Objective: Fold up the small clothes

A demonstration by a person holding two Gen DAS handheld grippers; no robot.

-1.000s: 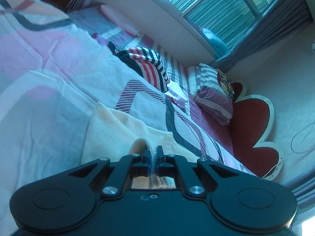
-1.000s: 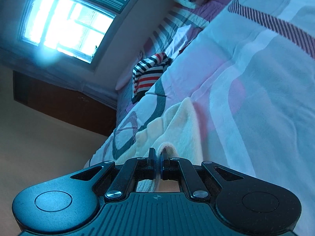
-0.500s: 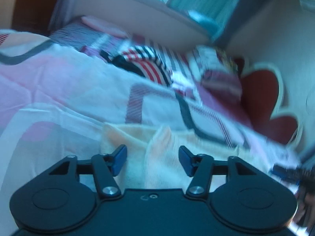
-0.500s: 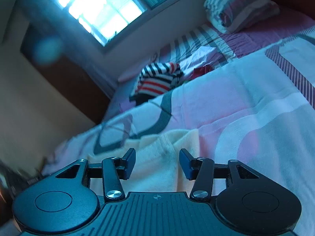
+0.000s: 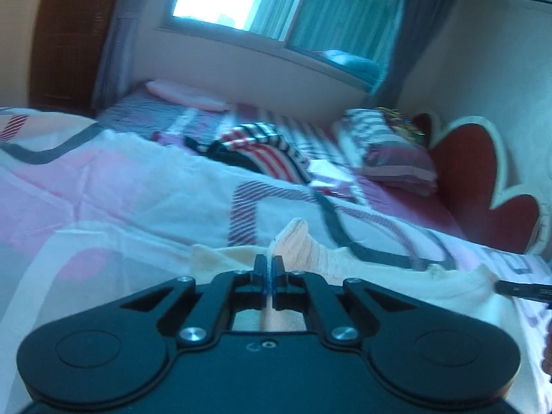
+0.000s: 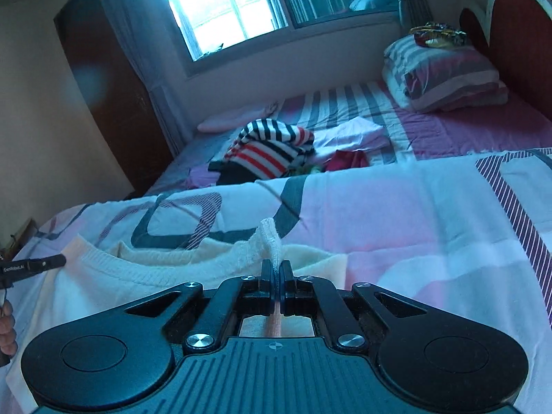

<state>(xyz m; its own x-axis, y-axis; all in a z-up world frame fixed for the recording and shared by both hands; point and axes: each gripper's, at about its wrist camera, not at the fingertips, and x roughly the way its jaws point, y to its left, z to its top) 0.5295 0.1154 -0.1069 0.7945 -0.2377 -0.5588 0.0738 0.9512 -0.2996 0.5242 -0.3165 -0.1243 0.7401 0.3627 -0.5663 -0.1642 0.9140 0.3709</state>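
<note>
We hold both grippers low over the near edge of the bed (image 6: 396, 207), pointing down and across it. Our left gripper (image 5: 269, 272) has just closed and now pinches a raised fold of the cream sweater (image 5: 310, 252); our right gripper (image 6: 276, 276) has just closed too, clamped on a ribbed edge of the same sweater (image 6: 145, 269), which pokes up above its jaws. The sweater lies spread on the pink and white quilt (image 5: 120, 189) along that near edge, between our two tools. Further across the bed sits a striped garment (image 6: 272, 148) on a heap of clothes, and a striped pillow (image 6: 445, 76) lies by the red headboard (image 5: 472, 172). Only the right view shows the sweater's neckline, the left gripper's tip at the frame's left and fingers (image 6: 5, 331) beneath it.
</note>
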